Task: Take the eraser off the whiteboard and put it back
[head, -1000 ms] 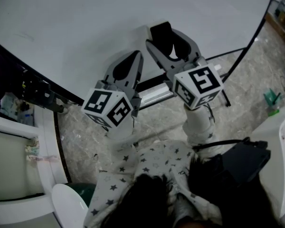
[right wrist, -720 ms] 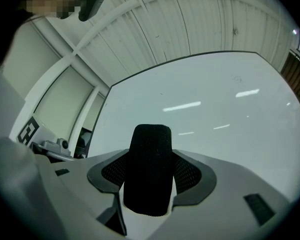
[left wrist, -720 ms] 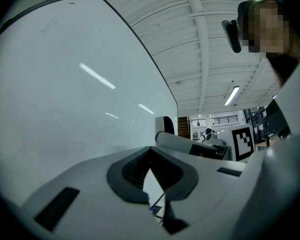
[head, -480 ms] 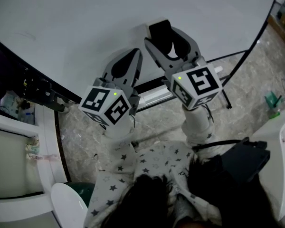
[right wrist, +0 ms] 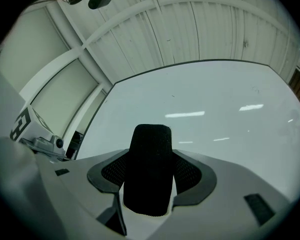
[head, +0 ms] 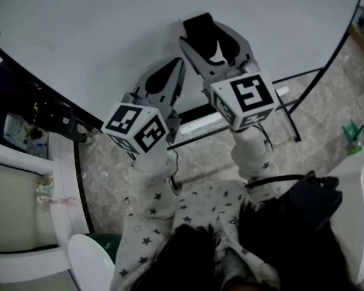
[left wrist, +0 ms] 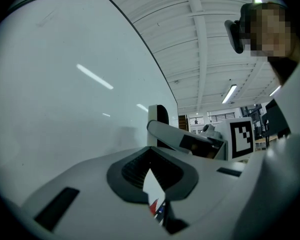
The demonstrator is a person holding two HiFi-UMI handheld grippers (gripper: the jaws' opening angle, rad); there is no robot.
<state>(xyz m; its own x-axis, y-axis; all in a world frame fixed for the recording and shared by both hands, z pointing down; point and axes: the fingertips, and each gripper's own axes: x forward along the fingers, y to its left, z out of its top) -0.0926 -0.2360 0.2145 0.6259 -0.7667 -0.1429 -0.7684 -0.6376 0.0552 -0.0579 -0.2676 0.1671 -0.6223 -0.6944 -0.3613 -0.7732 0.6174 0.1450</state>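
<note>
The black eraser (head: 200,30) is clamped between the jaws of my right gripper (head: 207,38), which is shut on it. It is held in front of the lower part of the whiteboard (head: 109,29); I cannot tell whether it touches the board. In the right gripper view the eraser (right wrist: 150,169) stands upright between the pads, with the whiteboard (right wrist: 215,114) behind it. My left gripper (head: 171,68) hovers just to the left, shut and holding nothing. The left gripper view shows its closed jaws (left wrist: 151,156), the board (left wrist: 65,109) and the eraser (left wrist: 157,115) beyond.
The whiteboard's marker tray (head: 194,125) runs below both grippers, with black stand legs (head: 291,120) on the marble floor. A white counter (head: 24,211) is at the left, a black bag (head: 306,205) at my right side, and a green item (head: 352,130) on the floor.
My right gripper has moved a little further up along the board with the eraser and rolled slightly. The left gripper has hardly moved.
</note>
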